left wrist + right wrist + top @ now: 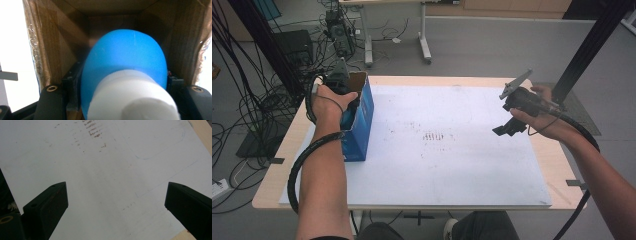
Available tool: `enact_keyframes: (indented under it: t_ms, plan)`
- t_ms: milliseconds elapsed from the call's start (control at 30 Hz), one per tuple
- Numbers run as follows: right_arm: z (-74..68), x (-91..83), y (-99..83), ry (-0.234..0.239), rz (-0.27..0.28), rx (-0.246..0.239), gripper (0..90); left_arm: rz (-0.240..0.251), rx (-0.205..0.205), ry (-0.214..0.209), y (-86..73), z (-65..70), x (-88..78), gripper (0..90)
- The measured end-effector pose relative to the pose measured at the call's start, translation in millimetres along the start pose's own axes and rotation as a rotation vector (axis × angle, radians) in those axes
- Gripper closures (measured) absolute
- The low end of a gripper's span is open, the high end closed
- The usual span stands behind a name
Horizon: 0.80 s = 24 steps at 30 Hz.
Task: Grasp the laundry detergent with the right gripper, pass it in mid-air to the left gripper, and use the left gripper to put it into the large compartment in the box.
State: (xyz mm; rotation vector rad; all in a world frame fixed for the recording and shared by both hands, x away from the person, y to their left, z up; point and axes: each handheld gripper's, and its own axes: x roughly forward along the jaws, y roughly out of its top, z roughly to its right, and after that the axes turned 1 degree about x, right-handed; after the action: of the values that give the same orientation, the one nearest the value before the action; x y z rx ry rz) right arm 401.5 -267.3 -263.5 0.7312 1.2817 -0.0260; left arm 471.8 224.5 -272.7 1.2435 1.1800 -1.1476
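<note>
Left gripper [122,100] reaches into open top of blue box [362,117], fingers clenched on blue bottle [125,67] with white cap [135,100], bottle inside box. Box stands upright at left edge of bench [462,165]. Right gripper [116,202] hovers well right of box above white sheet [112,170], fingers released, nothing between.

A wooden table [557,165] is carrying a white sheet [452,165], smudged mid-way, and a blue cardboard box [362,125] is standing at its left edge.
</note>
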Motion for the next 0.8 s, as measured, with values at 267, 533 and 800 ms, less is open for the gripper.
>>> enact_keyframes:
  t_ms: [267,533,800]
  plan:
    - [0.1,-1.0,-0.7,-0.002,0.002,0.000,4.7,-0.001,0.001,0.002,0.0,0.7,0.0,35.6]
    - [-0.3,-2.5,-0.6,-0.004,0.002,-0.001,4.7,0.003,0.002,0.003,-0.4,0.8,0.2,35.6]
    - [-0.2,-1.5,-1.4,-0.002,-0.001,0.001,4.8,0.006,0.001,0.002,-0.8,0.5,0.3,35.6]
